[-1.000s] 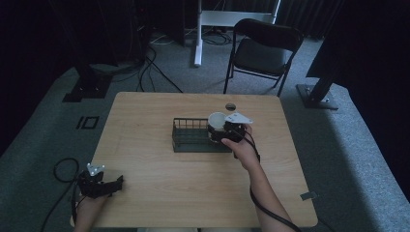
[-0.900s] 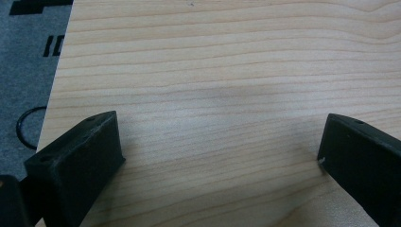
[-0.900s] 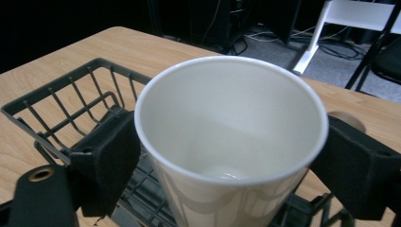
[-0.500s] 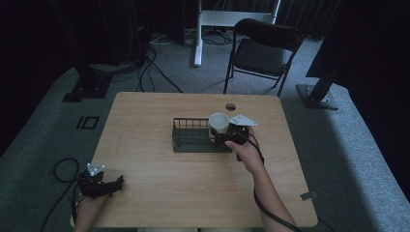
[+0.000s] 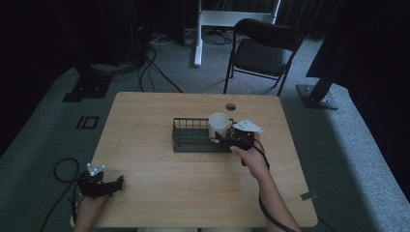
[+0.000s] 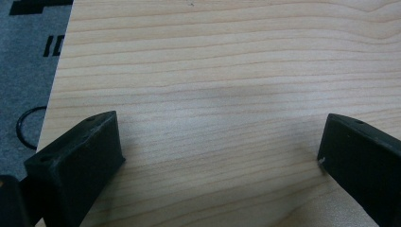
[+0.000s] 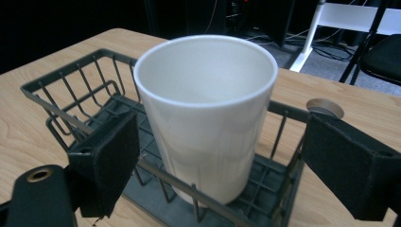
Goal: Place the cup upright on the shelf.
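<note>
At the right end of the wire rack mid-tabletop, white cup standing upright, right gripper spread wide either side, not touching, left gripper splayed open, hovering over the tabletop's near left corner.

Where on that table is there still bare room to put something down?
Most of the wooden table is bare: the whole left half between the wire basket and the left gripper, the near edge, and the far strip beyond the basket. It is crowded only at the basket's right end, where the white cup stands and the right gripper sits open.
</note>
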Demonstrator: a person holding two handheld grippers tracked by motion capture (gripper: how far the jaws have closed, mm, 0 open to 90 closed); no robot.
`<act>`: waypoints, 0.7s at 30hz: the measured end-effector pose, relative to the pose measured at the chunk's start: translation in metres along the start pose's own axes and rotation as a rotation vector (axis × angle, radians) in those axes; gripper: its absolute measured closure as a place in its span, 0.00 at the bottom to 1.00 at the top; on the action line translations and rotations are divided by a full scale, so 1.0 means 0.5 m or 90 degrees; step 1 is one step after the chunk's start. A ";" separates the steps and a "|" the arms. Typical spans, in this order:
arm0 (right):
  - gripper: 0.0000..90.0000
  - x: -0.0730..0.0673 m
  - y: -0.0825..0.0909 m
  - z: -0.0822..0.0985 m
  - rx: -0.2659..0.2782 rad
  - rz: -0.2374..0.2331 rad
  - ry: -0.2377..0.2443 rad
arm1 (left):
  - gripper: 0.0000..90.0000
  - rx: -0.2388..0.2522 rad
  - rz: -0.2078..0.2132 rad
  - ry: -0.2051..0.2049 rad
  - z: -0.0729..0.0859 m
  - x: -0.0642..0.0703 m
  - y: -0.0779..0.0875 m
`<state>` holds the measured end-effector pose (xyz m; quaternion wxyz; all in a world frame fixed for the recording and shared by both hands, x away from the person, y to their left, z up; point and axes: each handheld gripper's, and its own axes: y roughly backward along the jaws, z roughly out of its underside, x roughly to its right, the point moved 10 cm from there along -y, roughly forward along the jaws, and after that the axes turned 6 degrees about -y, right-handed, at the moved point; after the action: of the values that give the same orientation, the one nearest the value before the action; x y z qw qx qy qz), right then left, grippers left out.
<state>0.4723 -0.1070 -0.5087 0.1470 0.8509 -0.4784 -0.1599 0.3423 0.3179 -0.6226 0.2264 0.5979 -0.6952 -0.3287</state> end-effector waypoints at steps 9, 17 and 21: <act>0.14 0.016 0.018 0.017 0.000 0.007 -0.003 | 0.01 0.000 0.000 0.000 0.000 0.000 0.000; 0.14 0.027 0.034 0.046 -0.008 0.006 -0.006 | 0.01 0.000 0.000 0.000 0.000 0.000 0.000; 0.14 0.034 0.042 0.062 -0.008 0.006 -0.011 | 0.01 0.000 0.000 0.000 0.000 0.000 0.000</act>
<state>0.4515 -0.1349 -0.5307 0.1490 0.8461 -0.4829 -0.1693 0.3423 0.3180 -0.6225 0.2262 0.5978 -0.6952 -0.3288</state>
